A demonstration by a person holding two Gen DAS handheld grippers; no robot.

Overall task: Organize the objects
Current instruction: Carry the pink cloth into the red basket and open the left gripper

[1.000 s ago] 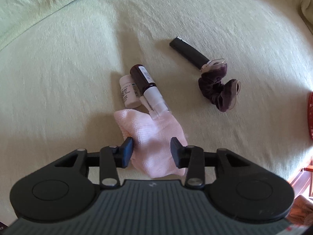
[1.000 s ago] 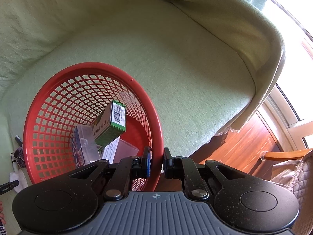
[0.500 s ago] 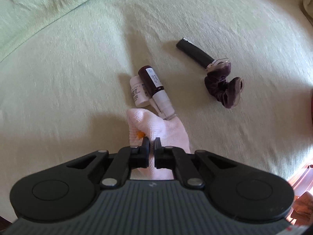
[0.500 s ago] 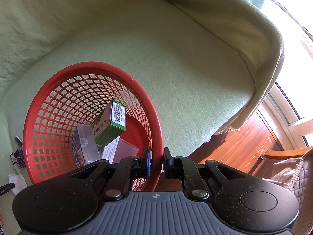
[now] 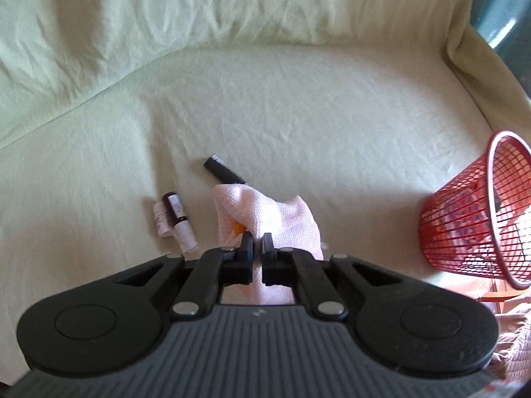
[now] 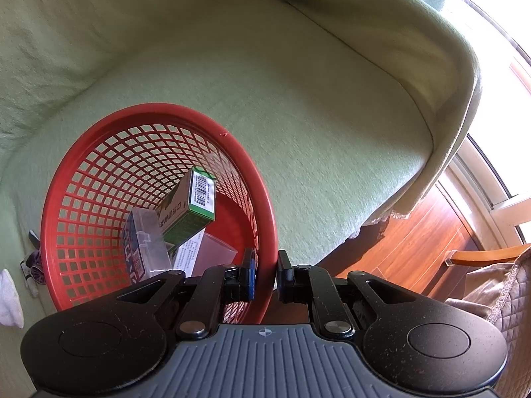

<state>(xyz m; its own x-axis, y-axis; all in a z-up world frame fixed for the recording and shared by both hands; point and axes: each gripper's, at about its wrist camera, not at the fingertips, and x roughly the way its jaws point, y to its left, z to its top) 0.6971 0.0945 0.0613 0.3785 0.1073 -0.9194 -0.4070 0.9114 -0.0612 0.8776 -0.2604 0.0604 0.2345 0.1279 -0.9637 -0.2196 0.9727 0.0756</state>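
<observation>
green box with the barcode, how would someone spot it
Look on the green sofa seat for the red mesh basket. The green box leans tilted inside it. Unlike the clear plastic case beside it, it is opaque green with a barcode.

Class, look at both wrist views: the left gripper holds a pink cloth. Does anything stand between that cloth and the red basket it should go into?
Nothing visible does. The left gripper is shut on the pink cloth, and only bare sofa cover lies between it and the red basket. The right gripper grips the basket's rim, and the basket mouth is open.
</observation>
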